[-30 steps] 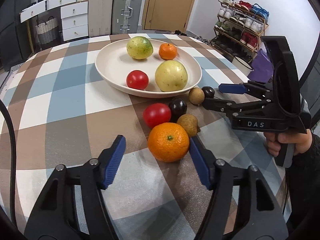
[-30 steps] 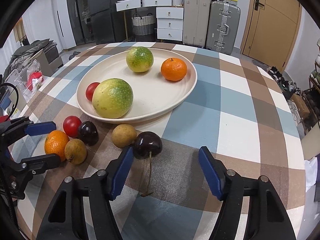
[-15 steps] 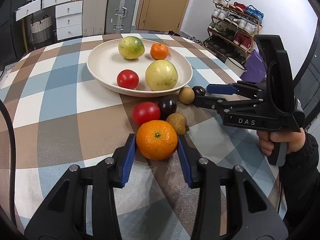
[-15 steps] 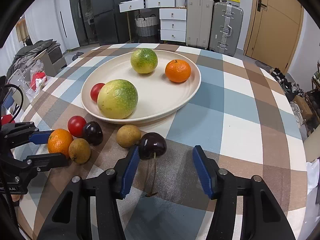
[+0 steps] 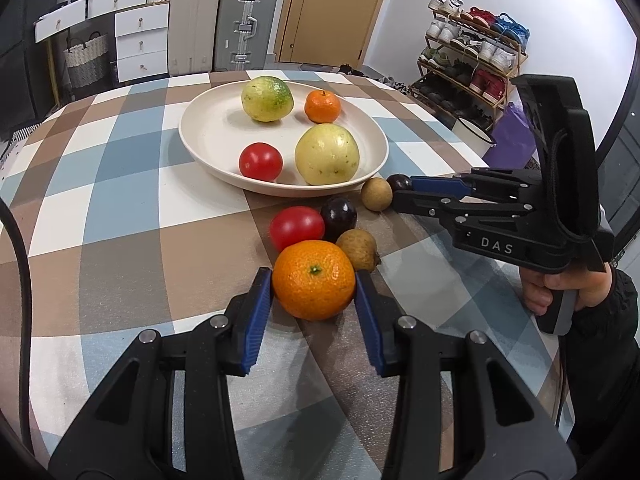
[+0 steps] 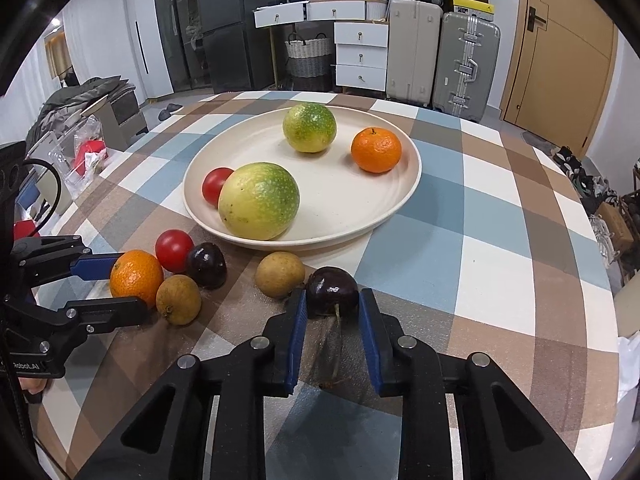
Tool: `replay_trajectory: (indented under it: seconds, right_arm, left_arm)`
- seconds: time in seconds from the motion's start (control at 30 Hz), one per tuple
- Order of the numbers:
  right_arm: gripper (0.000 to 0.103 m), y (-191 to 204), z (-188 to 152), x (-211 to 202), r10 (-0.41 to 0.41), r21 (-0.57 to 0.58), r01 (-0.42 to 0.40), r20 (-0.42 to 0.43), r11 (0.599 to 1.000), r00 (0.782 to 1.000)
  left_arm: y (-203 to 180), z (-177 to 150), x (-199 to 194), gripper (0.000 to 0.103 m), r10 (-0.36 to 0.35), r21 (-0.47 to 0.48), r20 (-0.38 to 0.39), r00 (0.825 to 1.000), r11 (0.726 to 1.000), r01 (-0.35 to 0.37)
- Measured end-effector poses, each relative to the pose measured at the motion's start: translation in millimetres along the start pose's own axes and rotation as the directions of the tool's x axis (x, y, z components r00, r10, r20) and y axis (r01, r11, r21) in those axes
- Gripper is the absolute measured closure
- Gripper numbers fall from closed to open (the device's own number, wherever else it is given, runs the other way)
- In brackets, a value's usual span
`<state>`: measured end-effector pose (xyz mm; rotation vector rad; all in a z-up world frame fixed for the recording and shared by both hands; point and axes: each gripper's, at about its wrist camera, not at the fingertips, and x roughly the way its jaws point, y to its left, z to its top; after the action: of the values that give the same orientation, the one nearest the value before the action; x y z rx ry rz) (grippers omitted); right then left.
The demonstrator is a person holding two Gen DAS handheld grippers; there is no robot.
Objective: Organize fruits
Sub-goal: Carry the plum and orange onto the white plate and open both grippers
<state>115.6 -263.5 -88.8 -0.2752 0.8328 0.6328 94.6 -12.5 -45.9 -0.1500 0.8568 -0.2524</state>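
Observation:
My left gripper [image 5: 314,286] is shut on an orange [image 5: 314,279] that rests on the checked tablecloth; it also shows in the right wrist view [image 6: 136,278]. My right gripper [image 6: 333,312] is shut on a dark cherry [image 6: 332,290] with a long stem, on the cloth just in front of the cream plate [image 6: 400,196]. The plate [image 5: 200,136] holds two yellow-green fruits, a small orange [image 5: 322,106] and a tomato [image 5: 260,161]. Beside the held orange lie a tomato [image 5: 296,227], a second cherry [image 5: 338,213] and a brown longan [image 5: 357,248]. Another longan [image 6: 280,273] lies left of the held cherry.
The round table's edge [image 6: 600,280] curves close on the right. Suitcases [image 6: 464,60], white drawers and a basket stand beyond the table. A shoe rack [image 5: 472,68] stands at the right wall. Clutter sits on the floor [image 6: 84,152] at the left.
Both grippers moved forward and closed: the left jaws went from wide open to pressing the orange, the right jaws from open to pressing the dark cherry.

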Motion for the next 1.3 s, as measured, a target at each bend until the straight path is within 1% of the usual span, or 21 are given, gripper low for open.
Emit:
replay_trajectory:
  seconds: [0.27,0.47,0.63,0.83,1.0,1.1,1.2,1.3]
  right_arm:
    - [0.077,-1.1,-0.8,-4.3,-0.008,0.004,0.008,0.019,1.000,1.000]
    - [0.077,-4.2,-0.9,-12.8,-0.016,0.016,0.016,0.052,1.000,0.999]
    - [0.077,-5.9,1.3,-26.6,-0.021,0.026,0.019,0.109,1.000,0.994]
    - [0.077,-8.7,6.1,-45.0,-0.009,0.045,0.000,0.186,0.999,0.983]
    - [0.077,-10.0,11.2,-60.4,0.004,0.066,-0.021,0.245,0.998,0.969]
    - [0.077,-11.1,14.4,-65.6,0.009,0.075,-0.030,0.261,0.997,0.965]
    - [0.077,-12.3,18.5,-69.0,0.013,0.085,-0.037,0.271,0.996,0.962]
    - [0.077,-12.1,22.8,-70.0,0.015,0.090,-0.042,0.274,0.995,0.962]
  left_arm:
    - [0.5,-0.1,-3.5,0.065,0.005,0.002,0.021,1.000,1.000,-0.005]
    - [-1.2,1.6,-16.6,0.065,0.021,0.010,0.086,0.996,1.000,-0.022]
    - [1.2,4.8,-29.7,0.065,0.041,0.001,0.143,0.989,0.999,-0.042]
    - [-2.4,12.0,-47.7,0.065,0.082,0.000,0.222,0.972,0.996,-0.084]
    - [-5.5,22.8,-55.8,0.065,0.116,-0.001,0.262,0.958,0.993,-0.120]
    - [-4.7,29.8,-58.4,0.065,0.124,-0.010,0.276,0.953,0.992,-0.126]
    - [-5.0,39.7,-57.3,0.065,0.144,-0.008,0.292,0.946,0.989,-0.149]
    - [-5.2,47.8,-57.7,0.065,0.140,-0.007,0.310,0.941,0.989,-0.145]
